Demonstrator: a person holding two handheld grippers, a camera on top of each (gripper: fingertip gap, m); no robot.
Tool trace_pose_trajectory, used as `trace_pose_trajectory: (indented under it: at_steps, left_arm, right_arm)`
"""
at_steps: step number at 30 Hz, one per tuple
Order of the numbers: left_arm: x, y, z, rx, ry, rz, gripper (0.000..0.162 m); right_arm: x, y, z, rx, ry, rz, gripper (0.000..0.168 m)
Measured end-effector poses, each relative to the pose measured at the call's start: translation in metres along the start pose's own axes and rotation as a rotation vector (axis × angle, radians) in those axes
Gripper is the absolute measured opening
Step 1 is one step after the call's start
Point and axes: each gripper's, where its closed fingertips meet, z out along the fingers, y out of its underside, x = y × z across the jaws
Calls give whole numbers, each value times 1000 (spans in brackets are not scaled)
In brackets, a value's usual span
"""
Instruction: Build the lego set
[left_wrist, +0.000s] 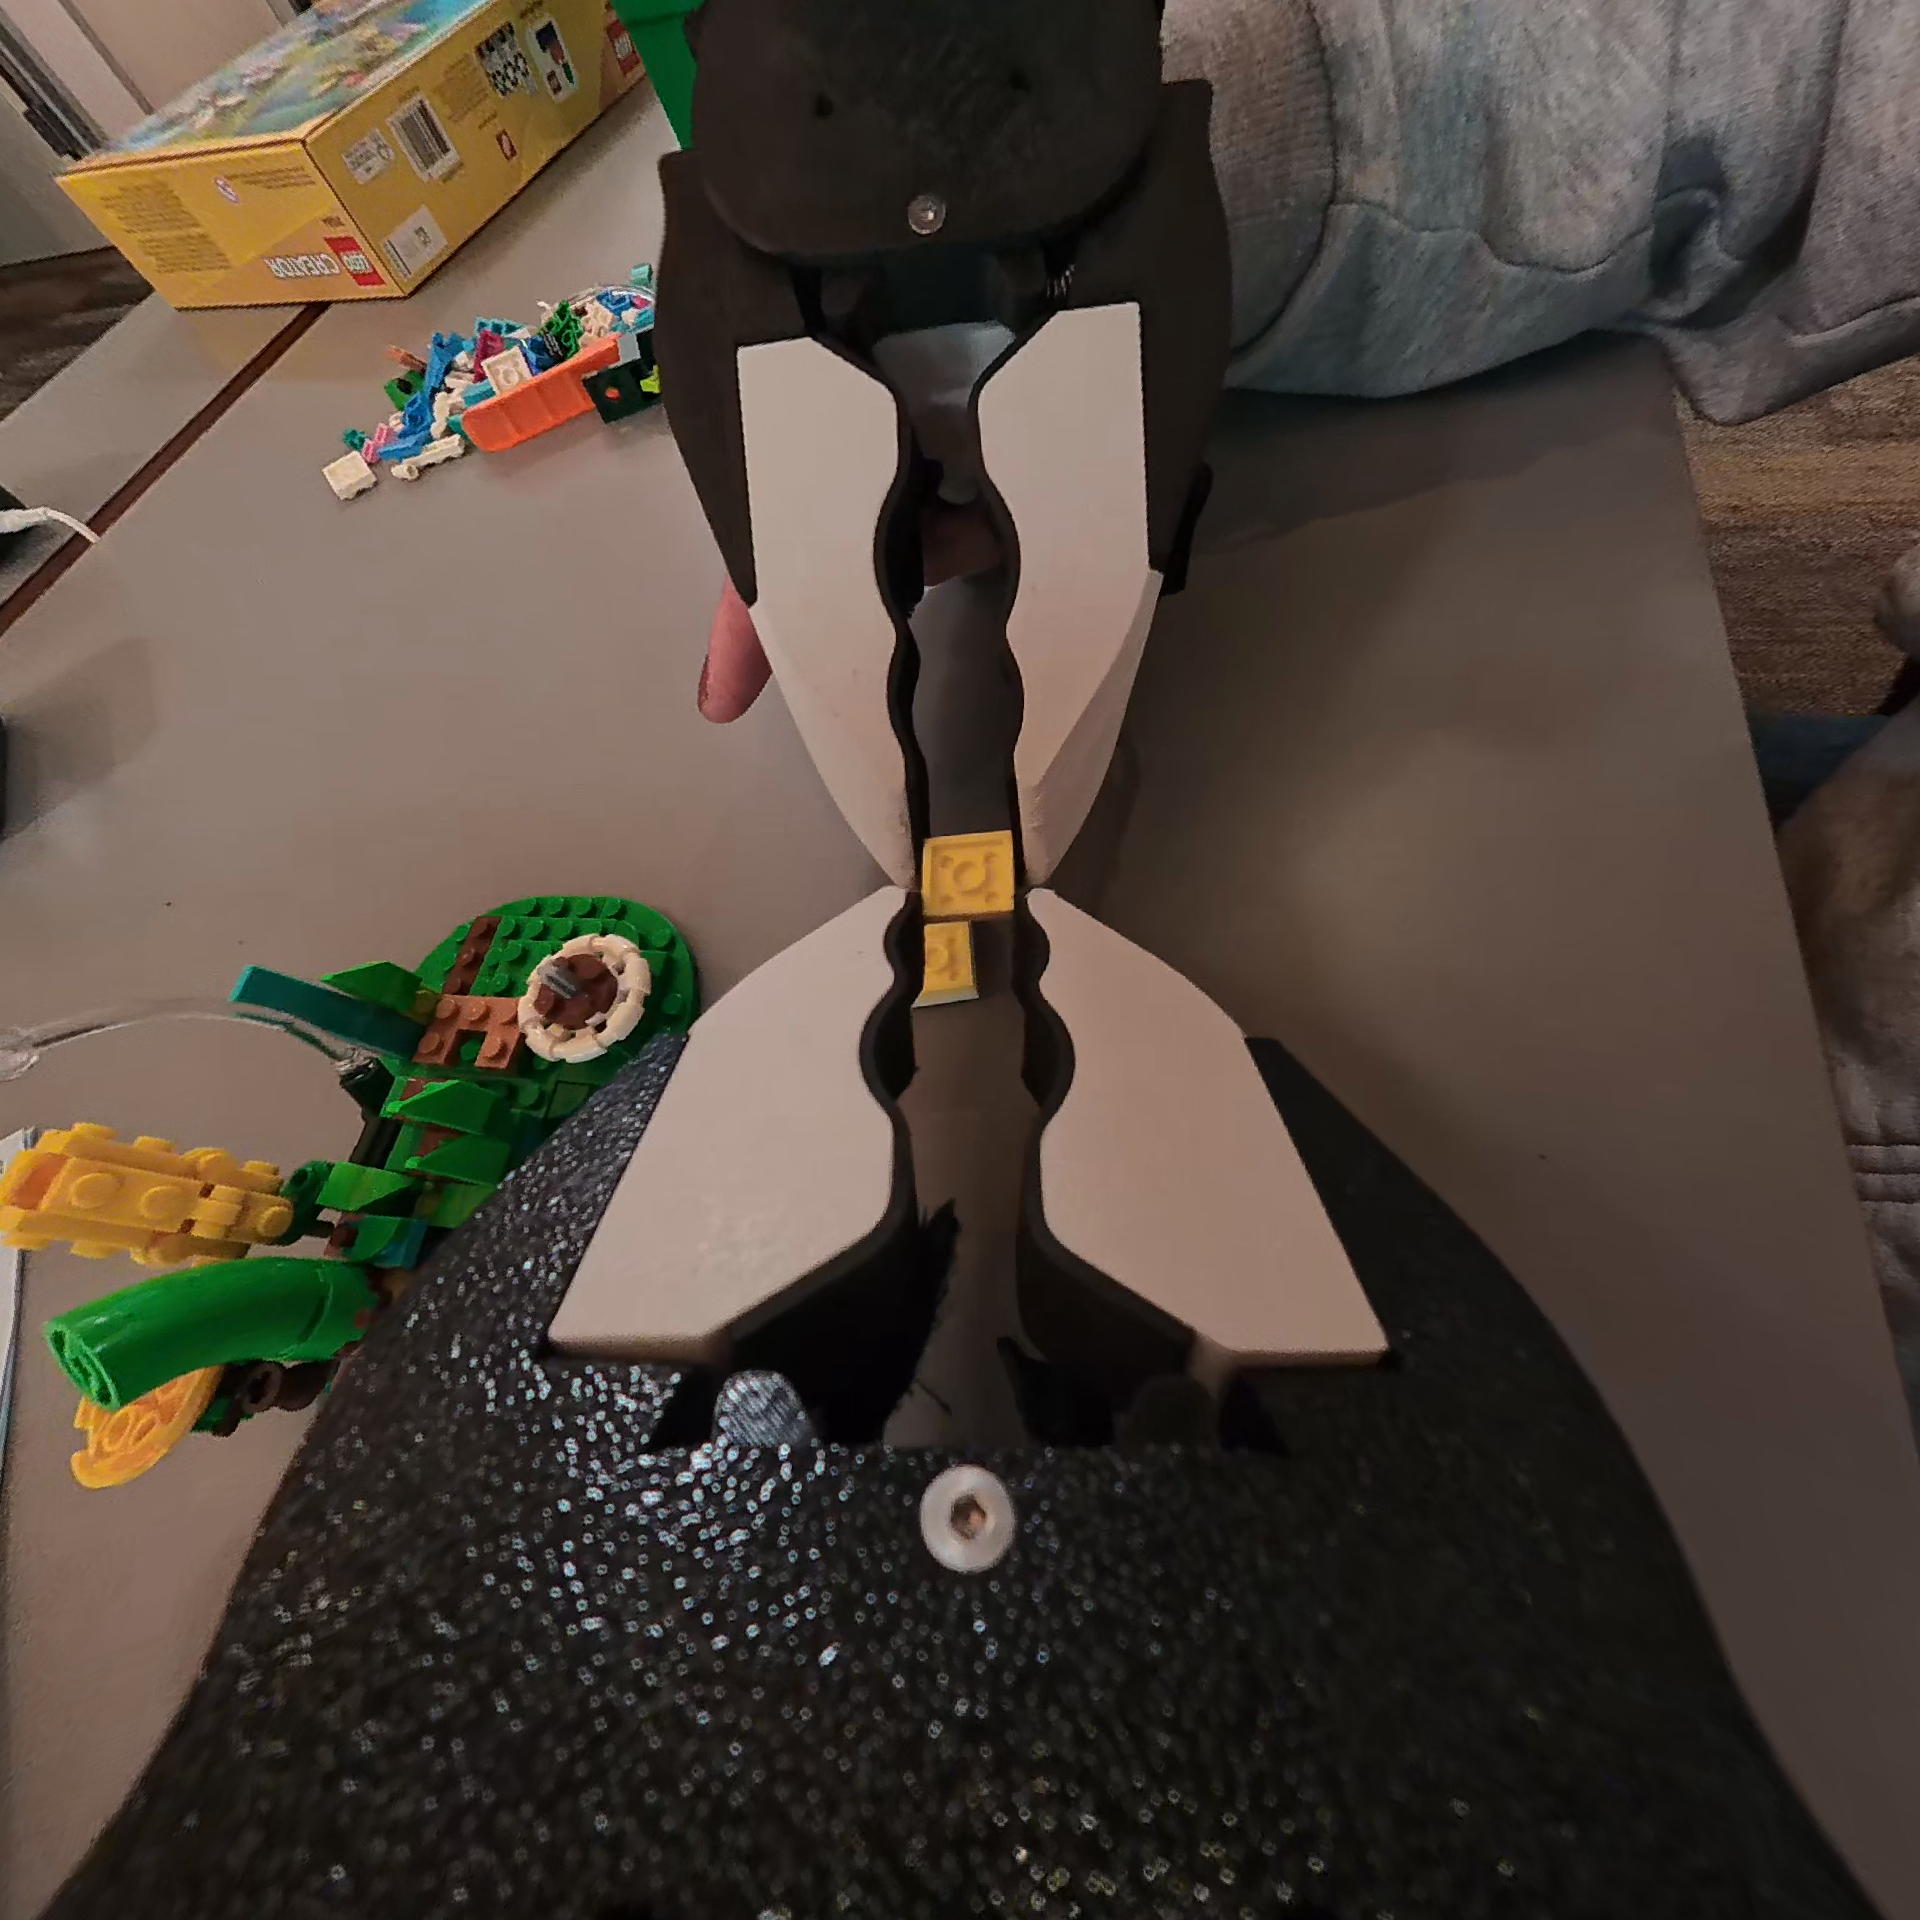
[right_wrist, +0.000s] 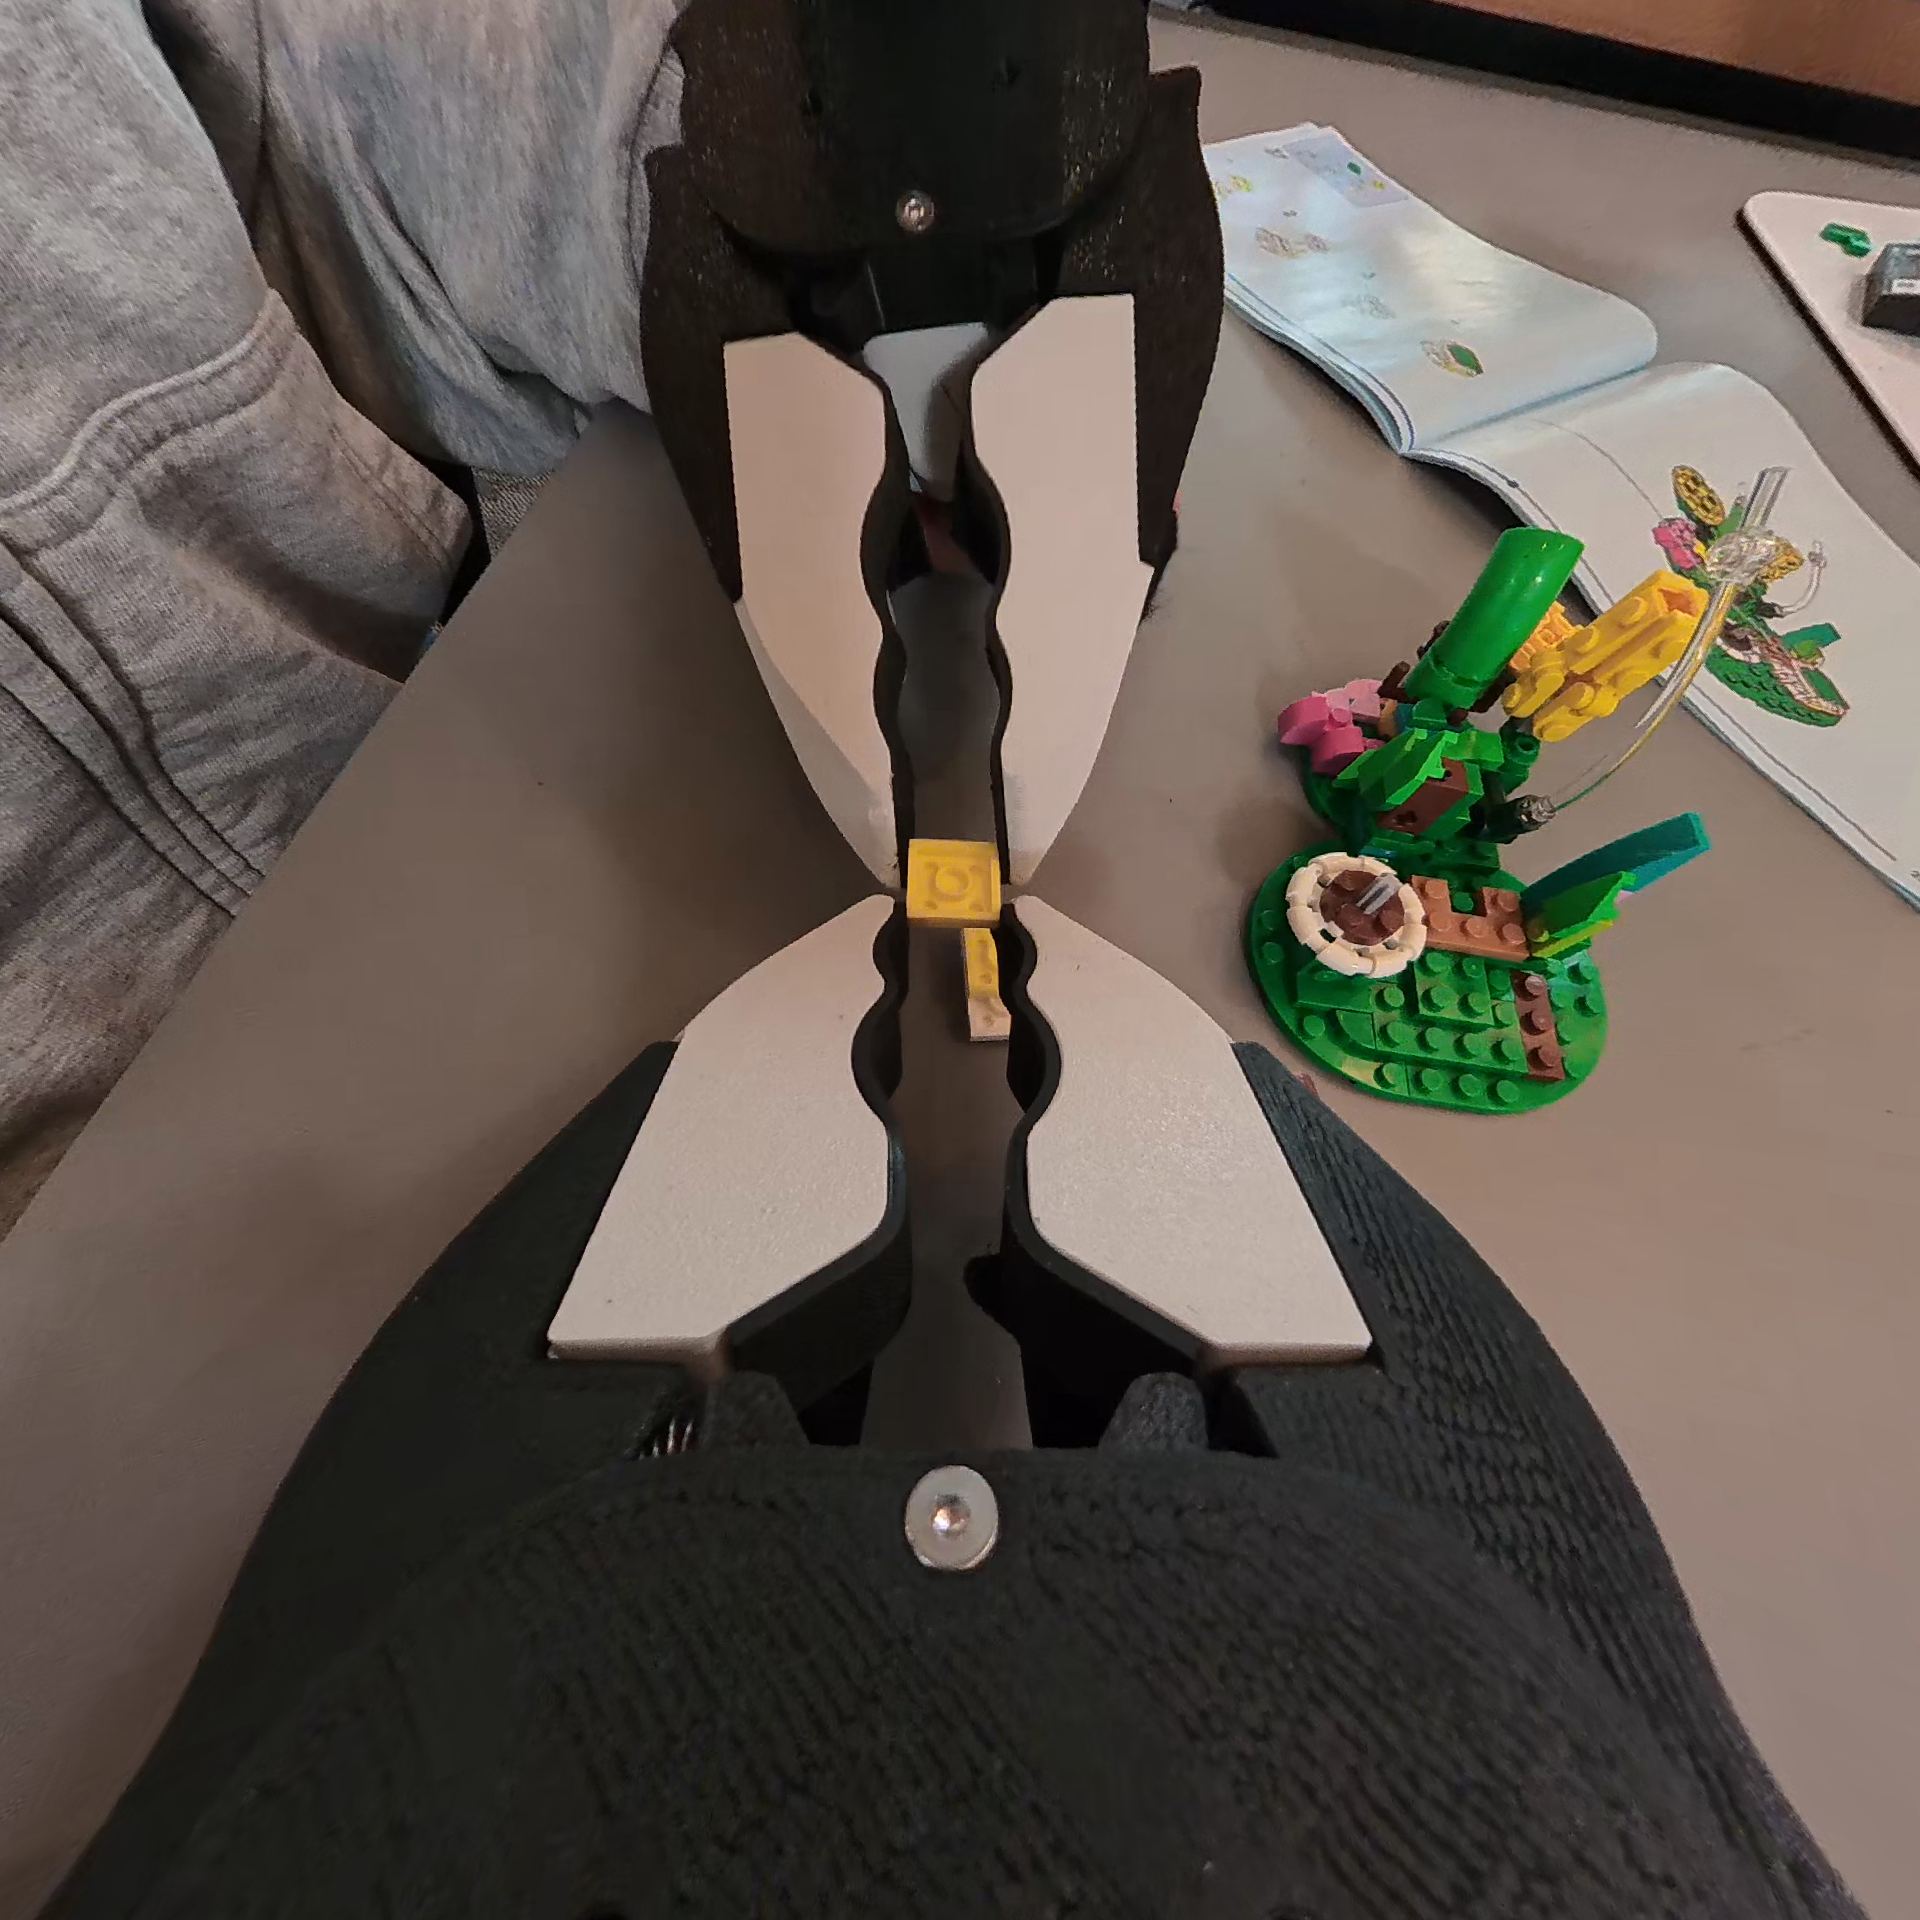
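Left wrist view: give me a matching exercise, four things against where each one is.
Things:
1. box
2. loose bricks
3. model
4. yellow plate

Places:
A. where the tips of the left gripper and the right gripper meet
B. far left end of the table
C. on the table, just left of the left gripper
D. on the table, between the box and the right gripper

Pairs: 1-B, 2-D, 3-C, 4-A
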Motion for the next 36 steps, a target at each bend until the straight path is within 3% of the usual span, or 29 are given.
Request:
trace_pose_trajectory:
  at_steps: [5, 11, 15, 23, 36]
  left_arm:
    - [-1, 1, 1, -11, -6, -3, 16]
    - [-9, 12, -1, -65, -36, -22, 16]
    - [-10, 17, 0, -100, -42, -23, 16]
    - [-10, 22, 3, -132, -38, -18, 16]
    - [-9, 23, 5, -141, -34, -8, 16]
  right_arm:
    - [1, 1, 0, -7, -5, 12, 16]
    - [8, 14, -3, -61, -27, 86, 31]
    - [10, 26, 5, -170, -15, 50, 31]
    - [12, 26, 13, -230, -25, 39, 21]
    - [12, 24, 15, -209, -12, 60, 16]
